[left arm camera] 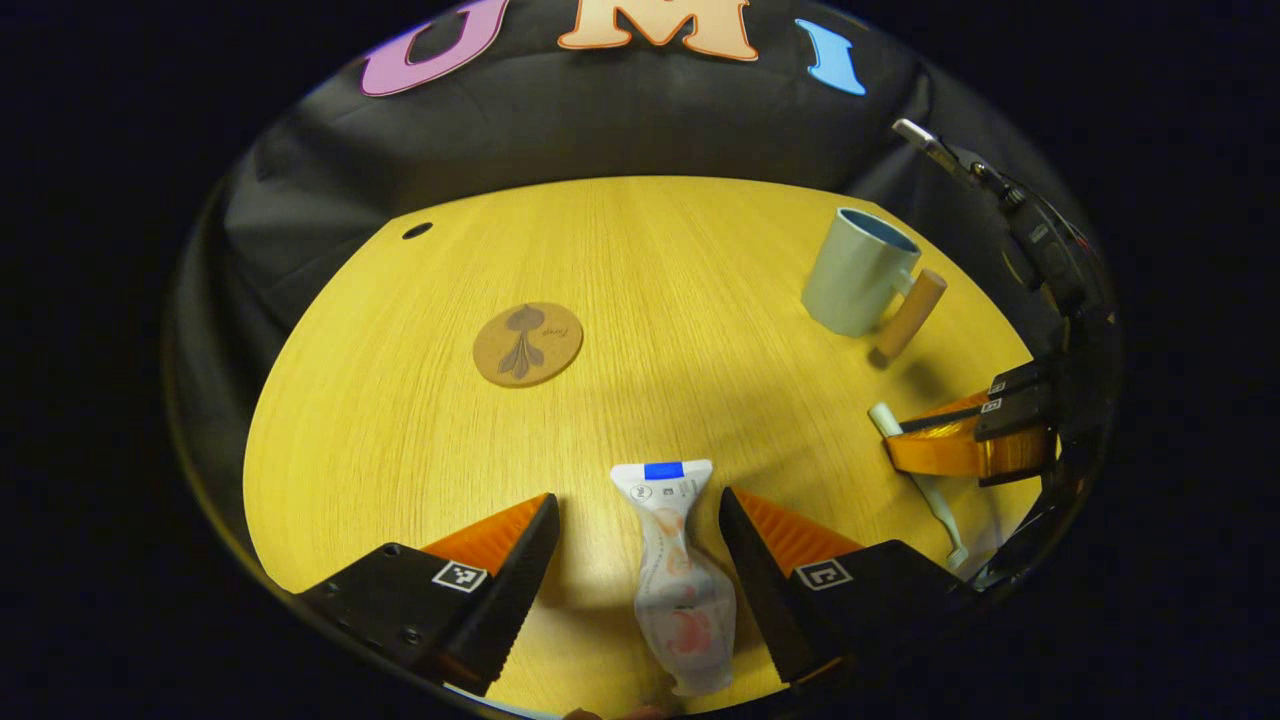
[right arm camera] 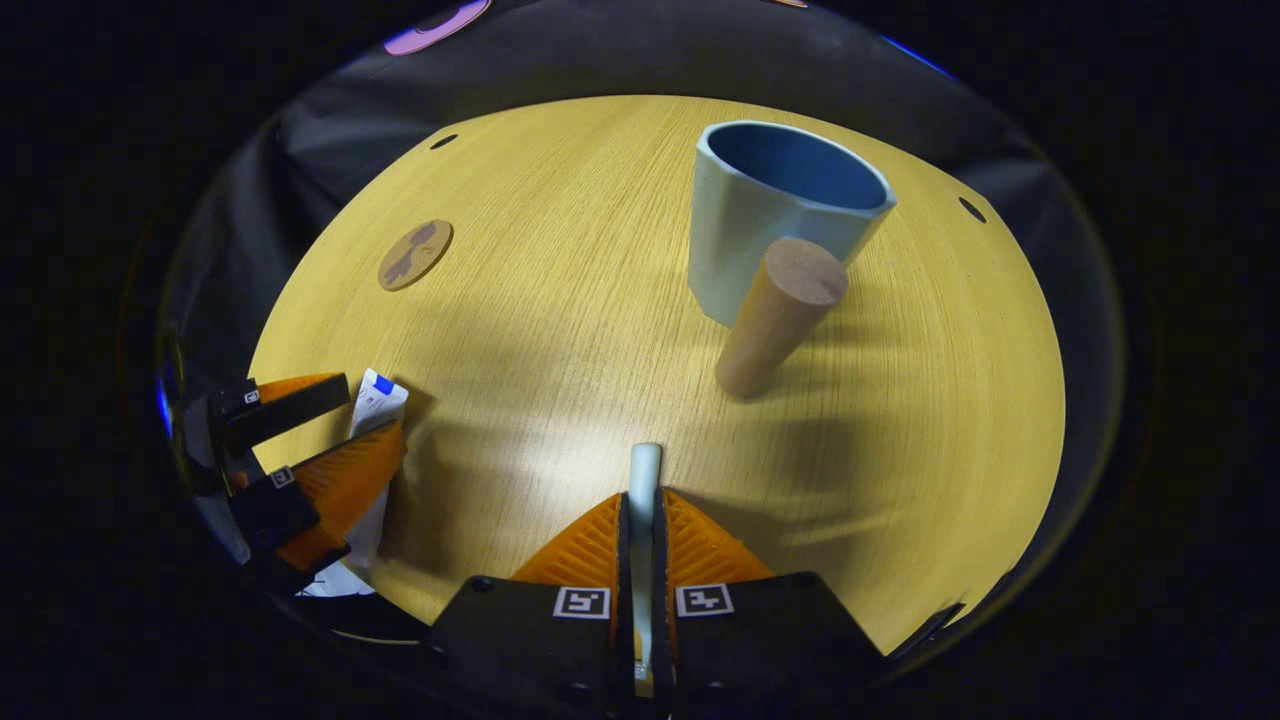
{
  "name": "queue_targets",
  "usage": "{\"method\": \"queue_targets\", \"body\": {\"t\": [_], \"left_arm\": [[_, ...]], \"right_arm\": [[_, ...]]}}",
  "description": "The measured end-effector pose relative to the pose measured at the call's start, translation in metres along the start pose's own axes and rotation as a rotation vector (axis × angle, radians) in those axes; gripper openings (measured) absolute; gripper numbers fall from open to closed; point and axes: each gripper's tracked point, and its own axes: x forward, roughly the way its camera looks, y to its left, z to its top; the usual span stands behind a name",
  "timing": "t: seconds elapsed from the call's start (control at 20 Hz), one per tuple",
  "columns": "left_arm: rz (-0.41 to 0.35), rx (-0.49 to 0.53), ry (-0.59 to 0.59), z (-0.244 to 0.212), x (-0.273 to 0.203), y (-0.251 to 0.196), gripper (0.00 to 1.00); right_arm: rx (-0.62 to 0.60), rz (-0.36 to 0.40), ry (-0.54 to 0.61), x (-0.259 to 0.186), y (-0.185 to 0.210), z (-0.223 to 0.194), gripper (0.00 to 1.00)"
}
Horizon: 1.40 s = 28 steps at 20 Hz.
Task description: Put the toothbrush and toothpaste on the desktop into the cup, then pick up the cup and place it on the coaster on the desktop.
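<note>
Both grippers are working low over a wooden desktop (left arm camera: 420, 420). In the left gripper view, the left gripper (left arm camera: 640, 525) is standing wide open, its two fingers straddling the toothpaste (left arm camera: 678, 570) without touching it; the white tube is lying flat on the near edge of the desktop, its crimped end with a blue patch pointing away. Small print on the tube is too fine to read. In the right gripper view, the right gripper (right arm camera: 642, 520) is pressing both fingers closed on the pale toothbrush (right arm camera: 644, 480), whose handle end is poking out ahead of the fingertips just above the wood. Beyond it, far and slightly right, the light-blue cup (right arm camera: 770, 220) is standing upright and empty, its round wooden handle (right arm camera: 780, 315) turned toward the camera. The round cork coaster (left arm camera: 527, 343), printed with a dark floral figure and a small script word that cannot be made out, is lying far left, well apart from the cup.
</note>
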Motion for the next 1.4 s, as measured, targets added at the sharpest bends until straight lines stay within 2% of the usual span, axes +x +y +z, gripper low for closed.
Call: {"method": "queue_targets", "body": {"t": [0.15, 0.3, 0.35, 0.4, 0.45, 0.55, 0.6, 0.65, 0.75, 0.9, 1.05, 1.1, 1.25, 1.4], "left_arm": [[0.003, 0.007, 0.002, -0.001, 0.001, 0.001, 0.96], [0.01, -0.005, 0.009, -0.001, 0.001, 0.0, 0.89], [0.007, -0.007, 0.005, 0.0, 0.003, -0.002, 0.79], [0.005, -0.006, 0.0, 0.0, 0.003, -0.005, 0.77], [0.007, -0.007, -0.018, 0.002, 0.004, -0.005, 0.56], [-0.002, -0.01, -0.044, 0.003, 0.006, -0.01, 0.34], [0.006, -0.007, -0.053, 0.004, 0.006, -0.011, 0.28], [0.011, -0.006, -0.06, 0.003, 0.006, -0.012, 0.15], [0.011, -0.007, -0.056, 0.004, 0.007, -0.013, 0.08], [-0.002, -0.03, -0.059, 0.006, 0.006, -0.012, 0.01], [-0.003, -0.043, -0.073, 0.01, 0.005, -0.013, 0.01], [-0.006, -0.053, -0.076, 0.012, 0.005, -0.015, 0.0], [-0.035, -0.096, -0.098, 0.018, -0.002, -0.023, 0.0], [-0.048, -0.08, -0.15, 0.034, -0.014, -0.027, 0.0]], "right_arm": [[-0.002, 0.004, -0.003, 0.0, 0.0, 0.0, 0.1], [-0.005, 0.006, -0.008, 0.0, 0.0, 0.0, 0.1], [-0.006, 0.007, -0.01, 0.0, 0.0, 0.001, 0.1], [-0.006, 0.008, -0.013, 0.001, -0.001, -0.001, 0.1], [-0.005, 0.009, -0.018, 0.002, -0.002, -0.002, 0.1], [-0.01, 0.011, -0.029, -0.001, 0.0, -0.001, 0.1], [-0.012, 0.012, -0.033, 0.0, 0.001, 0.0, 0.1], [-0.011, 0.013, -0.035, 0.0, 0.001, 0.0, 0.1], [-0.007, 0.014, -0.04, 0.0, 0.001, 0.001, 0.1], [-0.012, 0.013, -0.064, 0.0, 0.0, 0.001, 0.1], [-0.001, 0.029, -0.096, -0.002, 0.0, 0.002, 0.1], [0.019, 0.049, -0.105, -0.002, 0.002, 0.002, 0.07], [0.078, 0.087, -0.151, -0.007, 0.001, 0.007, 0.09], [0.078, 0.099, -0.222, -0.017, -0.005, 0.017, 0.1]]}}
